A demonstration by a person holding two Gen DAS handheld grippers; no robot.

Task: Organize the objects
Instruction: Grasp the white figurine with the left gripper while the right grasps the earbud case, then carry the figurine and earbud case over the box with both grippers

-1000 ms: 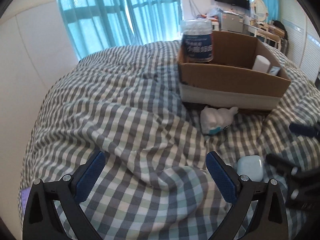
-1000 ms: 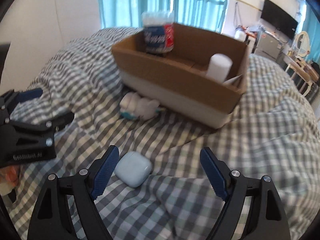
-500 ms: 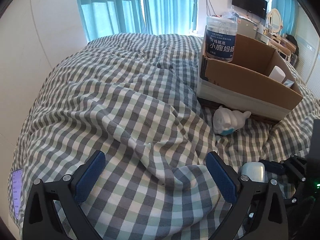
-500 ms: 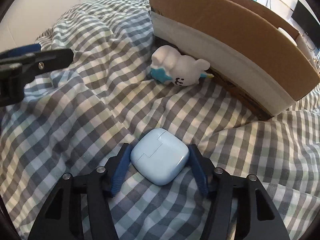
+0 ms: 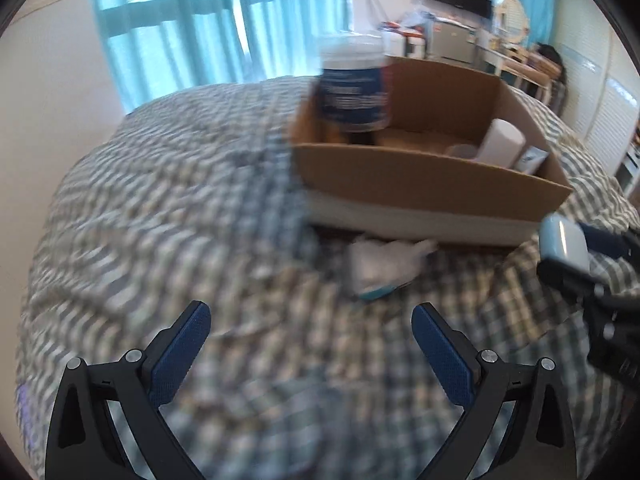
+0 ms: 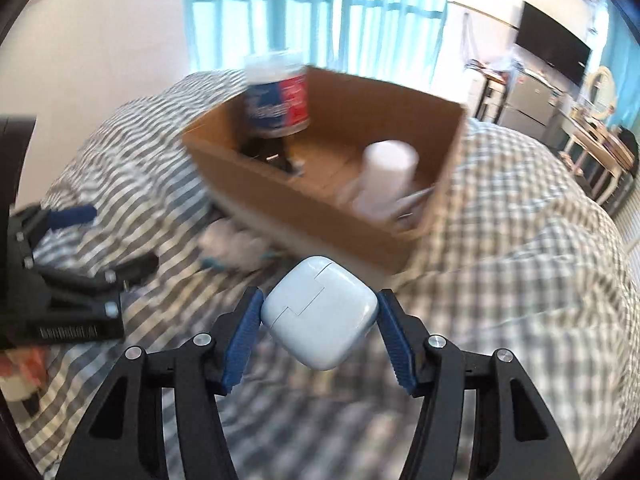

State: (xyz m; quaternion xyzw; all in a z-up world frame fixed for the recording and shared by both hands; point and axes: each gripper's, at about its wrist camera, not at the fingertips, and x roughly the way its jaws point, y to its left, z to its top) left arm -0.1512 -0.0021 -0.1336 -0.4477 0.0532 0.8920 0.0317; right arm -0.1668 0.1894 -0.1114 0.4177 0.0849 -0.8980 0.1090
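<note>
Free room and obstacles: open checked bedding (image 5: 168,216) lies left of the cardboard box (image 6: 320,208). Inside, a tall jar (image 6: 278,94) fills the far left corner and a white cylinder (image 6: 386,176) the right end; bare floor lies between them. A white plush toy (image 5: 384,268) blocks the box's near wall

Right gripper (image 6: 318,336): pads clamped on earbud case (image 6: 320,314), raised, angled downward. Left gripper (image 5: 310,344): jaws wide apart, nothing between them, angled downward.
</note>
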